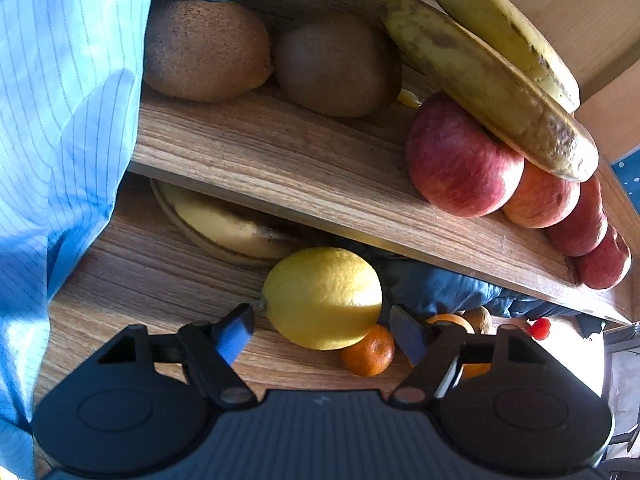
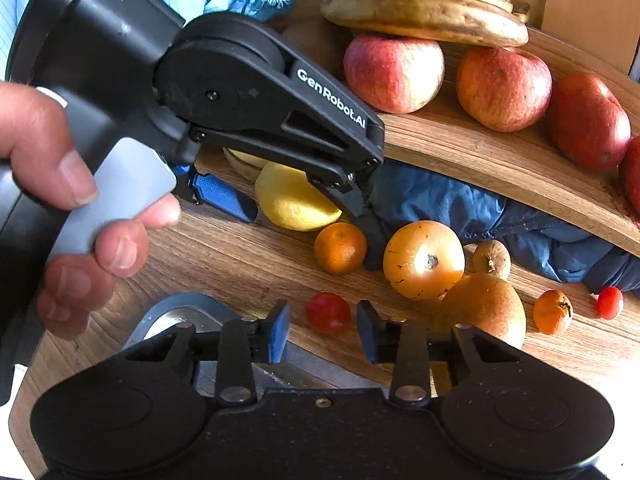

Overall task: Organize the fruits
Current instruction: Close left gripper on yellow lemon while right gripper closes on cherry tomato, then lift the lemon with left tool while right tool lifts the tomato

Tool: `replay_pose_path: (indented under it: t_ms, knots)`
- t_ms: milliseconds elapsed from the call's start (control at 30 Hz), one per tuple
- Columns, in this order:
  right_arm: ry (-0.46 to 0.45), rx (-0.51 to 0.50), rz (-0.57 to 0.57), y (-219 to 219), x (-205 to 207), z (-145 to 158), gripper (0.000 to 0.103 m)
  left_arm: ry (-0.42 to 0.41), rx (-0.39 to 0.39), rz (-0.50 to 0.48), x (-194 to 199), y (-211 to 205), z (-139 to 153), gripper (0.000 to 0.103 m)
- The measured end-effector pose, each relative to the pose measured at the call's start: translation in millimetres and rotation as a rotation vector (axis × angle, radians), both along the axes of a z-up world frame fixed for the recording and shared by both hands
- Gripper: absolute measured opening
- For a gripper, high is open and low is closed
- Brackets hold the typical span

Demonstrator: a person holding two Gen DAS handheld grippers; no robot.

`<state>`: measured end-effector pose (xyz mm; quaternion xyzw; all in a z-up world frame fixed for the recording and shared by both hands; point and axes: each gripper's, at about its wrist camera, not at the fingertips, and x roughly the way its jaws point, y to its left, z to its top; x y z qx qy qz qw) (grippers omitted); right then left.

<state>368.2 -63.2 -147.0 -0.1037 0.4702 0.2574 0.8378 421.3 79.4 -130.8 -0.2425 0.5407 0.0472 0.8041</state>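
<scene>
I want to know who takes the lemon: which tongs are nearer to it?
Left. The left tongs stand open around the lemon; the right tongs are farther back, open before a small red fruit.

Lemon (image 1: 322,298) sitting on the bench (image 1: 160,280) between the left tongs (image 1: 322,334); mandarin (image 1: 368,350) touching it, right. Kiwis (image 1: 206,50), apples (image 1: 464,158), bananas (image 1: 492,88) lying on the shelf (image 1: 300,160) behind.

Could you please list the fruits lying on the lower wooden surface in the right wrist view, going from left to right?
Lemon → small mandarin → orange → pear → second small mandarin → cherry tomato. I left out the nearer cherry tomato and the small brown fruit, whose places overlap others.
</scene>
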Motion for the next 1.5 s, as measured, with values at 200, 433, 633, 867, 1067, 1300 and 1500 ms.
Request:
replay_pose_path:
  t_ms: [200,433,633,867,1067,1300,1500]
  knots:
    - [0.003,-0.022,0.006,0,2,-6,0.032,0.009,-0.002,0.007,3,0,-5,0.065]
    - [-0.008,-0.040,0.027,2,0,-10,0.031,0.006,0.017,-0.006,0,-2,-6,0.065]
    - [-0.013,-0.028,0.042,2,-1,-8,0.026,0.011,0.003,0.006,0,-2,-5,0.064]
    - [-0.046,-0.036,0.071,1,-11,-1,0.026,-0.015,0.005,0.003,-13,0,-5,0.064]
    - [-0.064,-0.040,0.075,0,-16,3,0.026,-0.026,0.002,0.003,-31,2,-5,0.063]
    - [-0.086,-0.038,0.068,-2,-26,8,0.026,-0.050,-0.005,0.011,-50,5,-6,0.063]
    - [-0.080,-0.034,0.053,-7,-37,12,0.026,-0.073,-0.015,0.009,-62,1,-11,0.063]
